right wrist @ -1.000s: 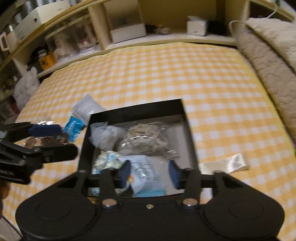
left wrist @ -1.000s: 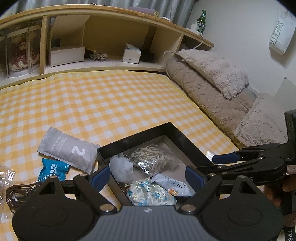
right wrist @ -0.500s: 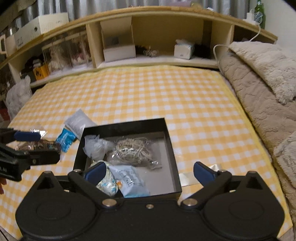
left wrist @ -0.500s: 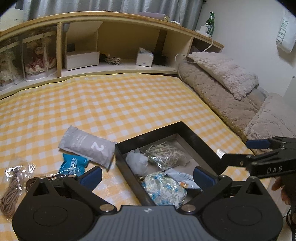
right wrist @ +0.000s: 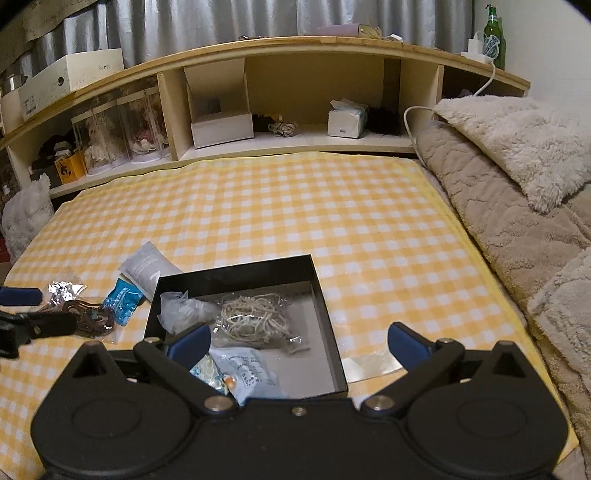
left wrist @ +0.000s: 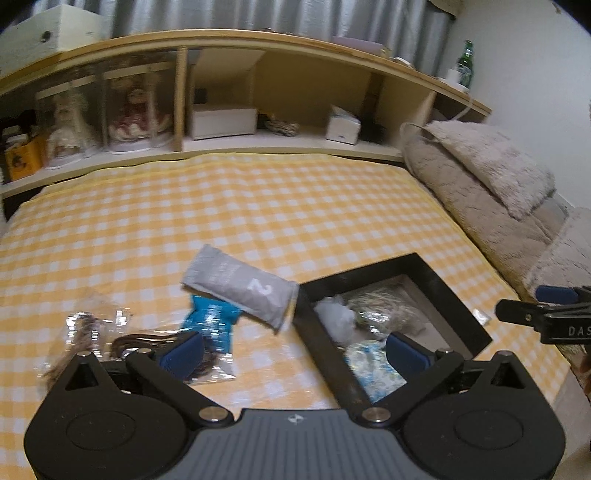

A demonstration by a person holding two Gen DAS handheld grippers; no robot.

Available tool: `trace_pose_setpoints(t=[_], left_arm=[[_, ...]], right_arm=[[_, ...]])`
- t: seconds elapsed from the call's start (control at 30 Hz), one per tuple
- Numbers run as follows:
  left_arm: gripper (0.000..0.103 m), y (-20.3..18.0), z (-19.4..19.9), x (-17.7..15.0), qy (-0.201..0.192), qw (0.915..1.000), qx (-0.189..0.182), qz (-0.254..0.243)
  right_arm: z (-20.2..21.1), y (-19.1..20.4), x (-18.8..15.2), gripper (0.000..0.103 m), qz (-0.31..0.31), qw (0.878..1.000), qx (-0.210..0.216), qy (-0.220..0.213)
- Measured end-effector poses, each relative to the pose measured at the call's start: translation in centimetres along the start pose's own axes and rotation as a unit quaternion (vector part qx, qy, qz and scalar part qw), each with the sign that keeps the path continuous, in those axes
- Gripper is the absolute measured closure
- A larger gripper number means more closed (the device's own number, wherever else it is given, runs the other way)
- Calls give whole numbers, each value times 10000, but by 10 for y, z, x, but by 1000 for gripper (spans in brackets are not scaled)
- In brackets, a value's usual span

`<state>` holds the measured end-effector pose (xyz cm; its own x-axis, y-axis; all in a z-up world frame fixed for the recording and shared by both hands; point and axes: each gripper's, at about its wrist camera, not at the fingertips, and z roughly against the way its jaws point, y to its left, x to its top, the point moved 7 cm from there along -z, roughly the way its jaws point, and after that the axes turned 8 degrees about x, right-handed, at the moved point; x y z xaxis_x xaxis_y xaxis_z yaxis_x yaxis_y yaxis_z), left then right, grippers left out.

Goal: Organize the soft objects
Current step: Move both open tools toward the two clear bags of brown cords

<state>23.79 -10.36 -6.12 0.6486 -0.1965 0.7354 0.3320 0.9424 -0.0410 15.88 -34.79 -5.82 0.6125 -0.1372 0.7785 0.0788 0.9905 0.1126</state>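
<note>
Room: grey curtains (right wrist: pixel 221 26) behind a curved wooden shelf (right wrist: pixel 280 48); beige blankets (right wrist: pixel 517 206) at right.
Surface: yellow checked cloth (right wrist: pixel 295 214).
Black tray (right wrist: pixel 325 314): on the cloth, holding bagged string (right wrist: pixel 255 319) and packets.
Grey pouch (left wrist: pixel 240 290): just left of tray, over a blue packet (left wrist: pixel 212 321).
Left gripper (left wrist: pixel 295 354): jaws wide, empty.
Right gripper (right wrist: pixel 299 341): jaws wide, empty.

Shallow black square box (right wrist: pixel 325 317) on yellow checked cloth holds white crumpled bag (right wrist: pixel 181 312), bagged pale string (right wrist: pixel 255 323), light-blue printed pouches (right wrist: pixel 247 374). Left beside it: grey pouch marked 2 (left wrist: pixel 240 291), blue sachet (left wrist: pixel 212 323), clear bag of brown cord (left wrist: pixel 122 345).
</note>
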Motion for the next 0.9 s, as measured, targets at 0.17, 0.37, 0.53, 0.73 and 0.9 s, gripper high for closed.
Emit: trace_pose_setpoints(t=[0.17,0.37,0.53,0.73,0.9], left_arm=[[0,32,7,5,-124,9992,366,121],[0,78,16,8,-241,9951,915,300],[0,107,18,7,-352,9916,1228,210],[0,134,9,3,-428,9896,1371,-72],[0,157,-7,-7,-326,9916,1230,-241]], right_arm=[[-4,9,3,0,1,9999,7,-105],[-13,32,7,0,146,9997,127,-173],[-20,56,13,0,368,9985,271,-295],[-32,91,22,0,409,9949,825,-400],[-48,135,27,0,1019,9883,983,-570]])
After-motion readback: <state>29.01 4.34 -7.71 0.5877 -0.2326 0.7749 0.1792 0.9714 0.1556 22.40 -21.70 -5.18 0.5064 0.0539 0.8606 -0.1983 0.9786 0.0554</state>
